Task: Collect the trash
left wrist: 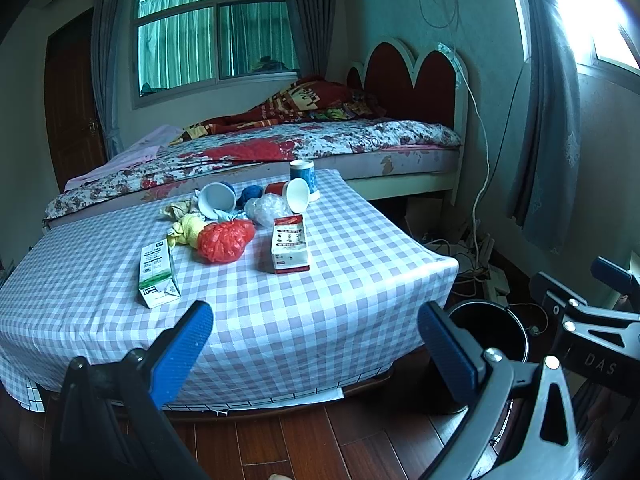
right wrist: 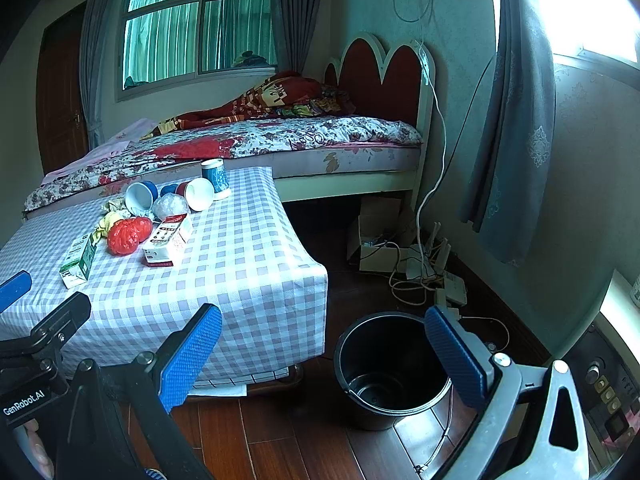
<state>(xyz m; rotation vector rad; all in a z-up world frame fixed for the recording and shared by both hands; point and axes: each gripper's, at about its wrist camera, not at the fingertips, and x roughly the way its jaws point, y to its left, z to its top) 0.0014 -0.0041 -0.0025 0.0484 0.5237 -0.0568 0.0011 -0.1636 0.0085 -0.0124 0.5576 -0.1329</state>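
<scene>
Trash lies on the checked tablecloth [left wrist: 304, 312]: a green and white carton [left wrist: 157, 274], a red plastic bag [left wrist: 225, 240], a red and white carton [left wrist: 290, 245], a yellow wrapper [left wrist: 188, 231], clear crumpled plastic [left wrist: 267, 208] and tipped paper cups [left wrist: 218, 200]. A blue patterned cup [left wrist: 304, 178] stands upright at the far edge. A black bin [right wrist: 390, 368] stands empty on the floor right of the table. My left gripper [left wrist: 316, 320] is open, short of the table's near edge. Over the floor by the bin, my right gripper [right wrist: 322, 332] is open too, holding nothing.
A bed [left wrist: 280, 148] with a floral cover runs behind the table. Cables, a power strip [right wrist: 452, 284] and an open cardboard box [right wrist: 378, 240] clutter the floor by the wall. Curtains [right wrist: 516, 128] hang at right. The floor is dark wood [right wrist: 280, 432].
</scene>
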